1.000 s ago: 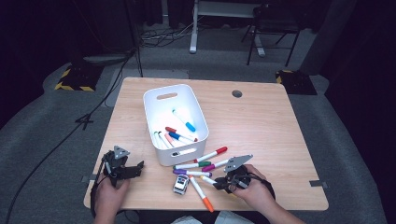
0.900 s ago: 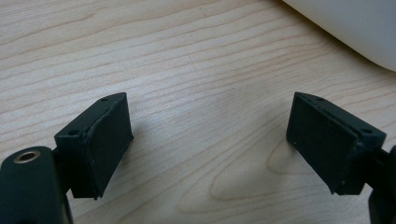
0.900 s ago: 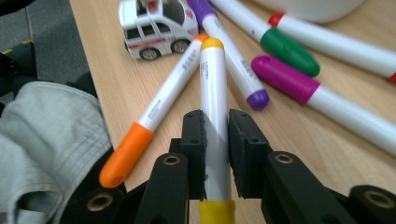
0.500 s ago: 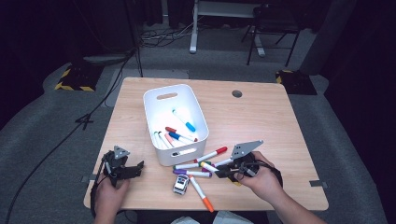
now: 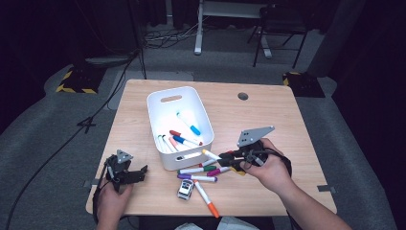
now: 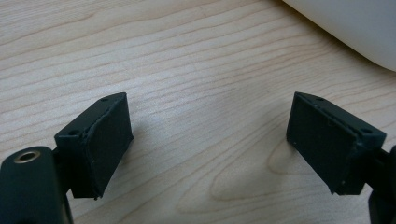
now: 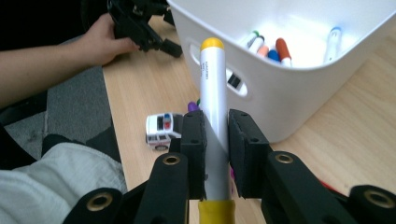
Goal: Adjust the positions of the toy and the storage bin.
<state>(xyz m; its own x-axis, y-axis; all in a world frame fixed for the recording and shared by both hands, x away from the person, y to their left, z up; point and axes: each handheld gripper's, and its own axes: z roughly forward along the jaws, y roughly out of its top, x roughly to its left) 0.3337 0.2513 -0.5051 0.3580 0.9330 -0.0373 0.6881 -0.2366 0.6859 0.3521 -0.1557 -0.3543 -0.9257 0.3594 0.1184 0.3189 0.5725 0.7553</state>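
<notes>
Yellow-capped white marker (image 7: pixel 213 112), its lower end cut off below the right gripper view, was clamped between the pads of the right gripper (image 5: pixel 225 155), held above the light wooden table (image 5: pixel 268 120) beside the white plastic bin (image 5: pixel 158 103). Left gripper (image 5: pixel 136 173) rested near the table's edge, jaws wide apart and empty. Grey carpet (image 5: pixel 43 124) surrounded the table.
</notes>
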